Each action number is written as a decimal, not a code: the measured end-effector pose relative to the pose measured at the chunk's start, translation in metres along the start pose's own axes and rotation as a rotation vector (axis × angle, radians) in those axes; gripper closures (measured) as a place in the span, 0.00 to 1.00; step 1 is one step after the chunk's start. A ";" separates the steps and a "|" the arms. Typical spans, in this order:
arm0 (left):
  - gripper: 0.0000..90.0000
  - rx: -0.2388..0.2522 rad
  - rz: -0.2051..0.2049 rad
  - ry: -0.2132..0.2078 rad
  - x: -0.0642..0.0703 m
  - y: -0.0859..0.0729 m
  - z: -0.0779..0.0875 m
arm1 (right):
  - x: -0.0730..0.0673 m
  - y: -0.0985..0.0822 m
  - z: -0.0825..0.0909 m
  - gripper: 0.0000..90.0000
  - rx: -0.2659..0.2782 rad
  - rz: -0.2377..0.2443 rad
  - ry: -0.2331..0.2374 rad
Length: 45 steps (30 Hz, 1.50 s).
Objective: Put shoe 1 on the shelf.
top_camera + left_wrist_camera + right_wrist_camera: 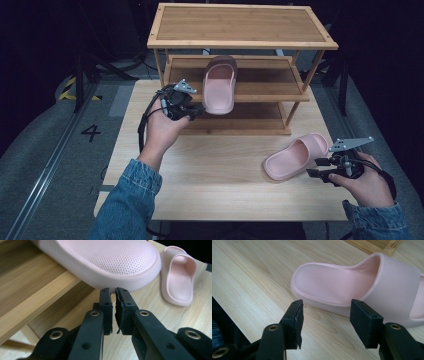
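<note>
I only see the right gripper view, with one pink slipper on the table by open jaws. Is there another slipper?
Observer: Yes, a second slipper lies on the middle shelf of a wooden rack, its heel over the front edge.
Operator: Is someone holding it?
Observer: No. The left gripper is shut on nothing, its tips right at that heel.
Operator: How many shelves?
Observer: Three.

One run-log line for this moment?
left gripper: shut, at shelf slipper heel | right gripper: open, beside table slipper | rack: one slipper
</note>
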<state>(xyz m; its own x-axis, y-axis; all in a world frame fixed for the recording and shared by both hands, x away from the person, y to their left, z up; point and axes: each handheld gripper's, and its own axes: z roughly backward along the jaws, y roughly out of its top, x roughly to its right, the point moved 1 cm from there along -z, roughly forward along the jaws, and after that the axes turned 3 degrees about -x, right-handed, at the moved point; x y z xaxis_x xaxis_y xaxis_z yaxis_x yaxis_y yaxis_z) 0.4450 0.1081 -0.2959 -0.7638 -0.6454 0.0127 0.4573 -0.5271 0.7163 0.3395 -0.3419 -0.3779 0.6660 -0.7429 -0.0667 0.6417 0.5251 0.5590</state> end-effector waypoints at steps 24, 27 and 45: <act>0.97 0.017 -0.023 -0.080 0.014 0.029 -0.025 | -0.001 0.000 -0.003 0.50 -0.007 0.008 0.006; 0.96 0.008 -0.039 -0.049 0.009 0.035 -0.031 | -0.002 0.000 -0.003 0.50 -0.013 0.004 0.008; 0.86 0.020 0.007 -0.112 0.005 0.040 -0.030 | 0.003 -0.004 0.000 0.50 -0.001 -0.006 0.006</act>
<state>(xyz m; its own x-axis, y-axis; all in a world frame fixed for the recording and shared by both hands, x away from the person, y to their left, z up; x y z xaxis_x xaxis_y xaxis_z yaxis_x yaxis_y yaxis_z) 0.4732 0.0674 -0.2877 -0.8071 -0.5827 0.0945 0.4546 -0.5113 0.7293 0.3389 -0.3457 -0.3802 0.6642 -0.7438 -0.0750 0.6461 0.5206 0.5581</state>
